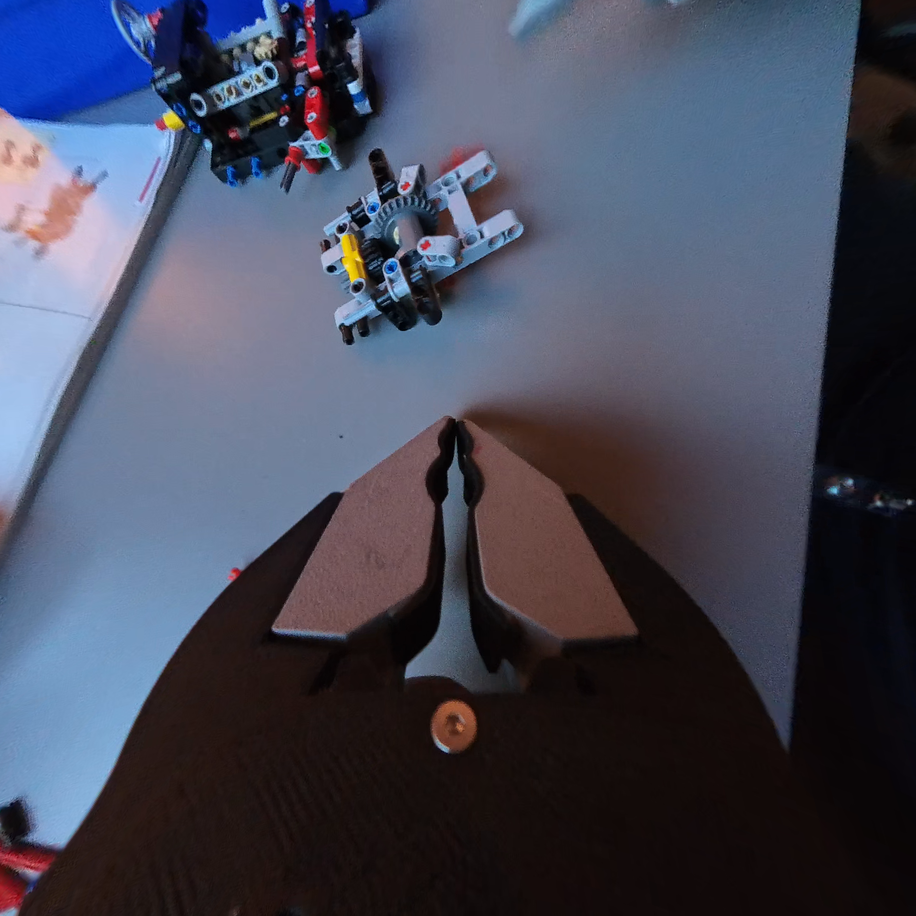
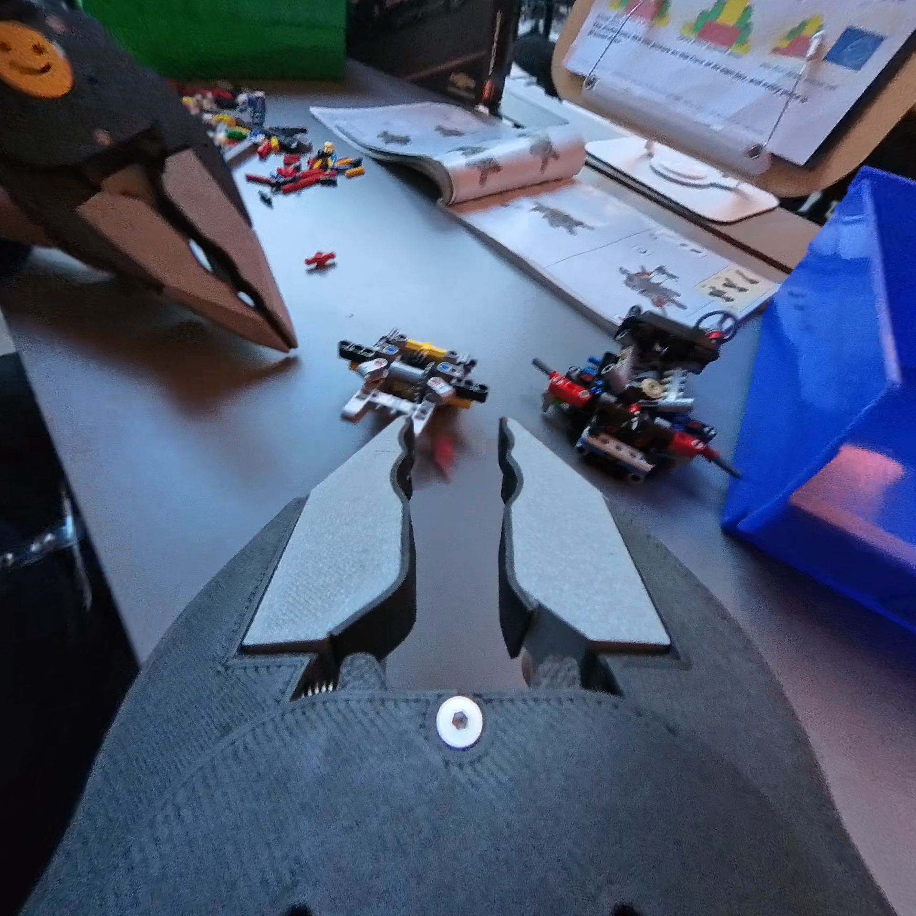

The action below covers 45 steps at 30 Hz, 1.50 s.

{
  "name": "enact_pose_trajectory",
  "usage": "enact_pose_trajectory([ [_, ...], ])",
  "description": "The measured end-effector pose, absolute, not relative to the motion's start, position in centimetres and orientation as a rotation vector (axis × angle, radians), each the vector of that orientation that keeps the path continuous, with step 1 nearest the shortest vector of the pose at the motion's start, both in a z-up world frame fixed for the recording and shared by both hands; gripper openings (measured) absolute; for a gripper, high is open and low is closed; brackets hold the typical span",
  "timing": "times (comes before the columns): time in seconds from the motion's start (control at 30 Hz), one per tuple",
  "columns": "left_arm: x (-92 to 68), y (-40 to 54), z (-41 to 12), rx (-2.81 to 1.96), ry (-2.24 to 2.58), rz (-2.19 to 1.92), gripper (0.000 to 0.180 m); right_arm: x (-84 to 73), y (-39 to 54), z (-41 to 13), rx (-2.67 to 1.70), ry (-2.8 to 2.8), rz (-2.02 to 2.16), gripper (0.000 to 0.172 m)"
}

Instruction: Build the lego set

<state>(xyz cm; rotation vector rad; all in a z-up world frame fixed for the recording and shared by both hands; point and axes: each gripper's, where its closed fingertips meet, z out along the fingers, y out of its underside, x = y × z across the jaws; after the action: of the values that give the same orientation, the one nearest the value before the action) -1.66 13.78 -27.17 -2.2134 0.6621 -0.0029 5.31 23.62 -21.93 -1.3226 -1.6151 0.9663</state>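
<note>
A grey gear subassembly (image 1: 416, 243) with a yellow part lies mid-table; it also shows in the right wrist view (image 2: 411, 381). A larger black and red assembly (image 1: 267, 94) stands beyond it, and to the right in the right wrist view (image 2: 639, 396). My left gripper (image 1: 456, 421) is shut with nothing between its pads, short of the subassembly; the right wrist view shows it (image 2: 287, 347) closed, its tip low over the table. My right gripper (image 2: 456, 426) is open just before the subassembly. A blurred red piece (image 2: 443, 453) sits between its fingers, clear of the right pad.
An open instruction booklet (image 2: 570, 223) lies behind the assemblies, at the left in the left wrist view (image 1: 59, 223). A blue bin (image 2: 832, 396) stands at the right. Loose pieces (image 2: 287, 158) and a small red piece (image 2: 319, 259) lie farther back. A stand with a sheet (image 2: 743, 59) is at the rear. The gap from one gripper's tips to the other's is roughly 15 centimetres.
</note>
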Motion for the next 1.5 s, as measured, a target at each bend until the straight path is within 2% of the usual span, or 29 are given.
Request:
enact_pose_trajectory([
  [0.13, -2.0, 14.2, -27.3, -2.181, 0.728, 0.058, 0.000, 3.3, 25.5, -20.8, -1.281, -1.561, 1.064, 0.029],
  [0.77, -3.2, 14.6, -27.2, -2.275, 0.517, -0.265, 0.011, 3.4, 28.0, -17.9, -1.194, -1.360, 1.143, 0.019],
  [0.97, -3.2, 14.6, -27.1, -2.268, 0.527, -0.233, 0.011, 8.3, 29.2, -16.1, -1.188, -1.165, 0.997, 0.013],
  [1.5, -3.1, 11.1, -26.8, -2.228, 0.520, 0.020, 0.015, 18.3, 31.8, -17.5, -1.360, -0.975, 0.872, 0.015],
])
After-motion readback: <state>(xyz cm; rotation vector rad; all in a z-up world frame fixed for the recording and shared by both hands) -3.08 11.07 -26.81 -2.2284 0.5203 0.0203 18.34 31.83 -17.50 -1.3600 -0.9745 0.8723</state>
